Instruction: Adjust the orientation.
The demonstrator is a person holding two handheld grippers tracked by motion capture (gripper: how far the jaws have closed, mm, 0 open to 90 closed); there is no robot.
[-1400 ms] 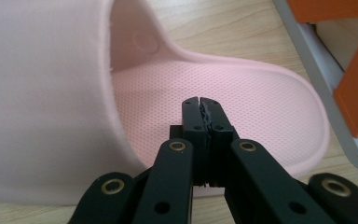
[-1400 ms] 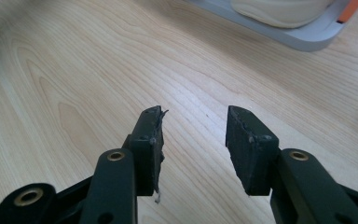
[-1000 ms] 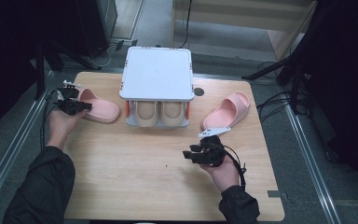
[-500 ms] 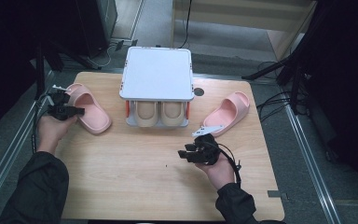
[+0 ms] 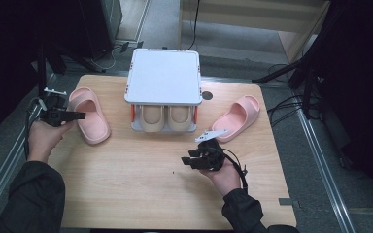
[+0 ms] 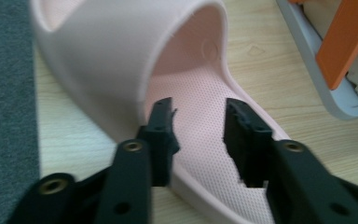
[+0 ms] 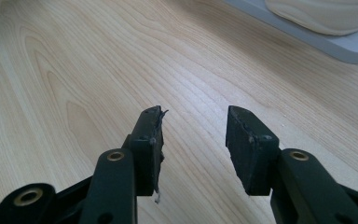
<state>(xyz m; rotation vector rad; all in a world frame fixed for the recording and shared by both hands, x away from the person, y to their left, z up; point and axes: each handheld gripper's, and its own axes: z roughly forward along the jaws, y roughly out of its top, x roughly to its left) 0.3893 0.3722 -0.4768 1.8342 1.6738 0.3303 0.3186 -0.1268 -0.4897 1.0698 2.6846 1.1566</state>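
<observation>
1. High view: the left hand-held gripper [image 5: 76, 116] reaches in from the counter's [image 5: 141, 194] left edge, its tips at the near rim of a pink slipper [image 5: 88, 114] that lies flat, sole down, left of the rack [image 5: 163, 76]. The right hand-held gripper [image 5: 190, 159] hovers over bare wood at mid-counter, holding nothing. A second slipper [image 5: 238, 116] lies right of the rack, well apart from the first. The rack's lower shelf already carries a beige pair [image 5: 167, 118], so the pink ones look bound for it, likely the reason each lies beside it within a hand's reach.

2. Left gripper view: the jaws stand partly open astride the left slipper's side wall [image 6: 186, 182], one tip outside it, the other over the dotted insole [image 6: 200, 107], nothing clamped yet. The strap [image 6: 121, 56] arches beyond. The straddle suggests a pinch on the rim is intended. A faint embossed mark sits under the strap; it cannot be read.

3. Right gripper view: the jaws are moderately open and empty above the wood grain, with the rack's grey base [image 7: 317, 39] and a beige toe [image 7: 326, 14] at top right. No writing shows.
</observation>
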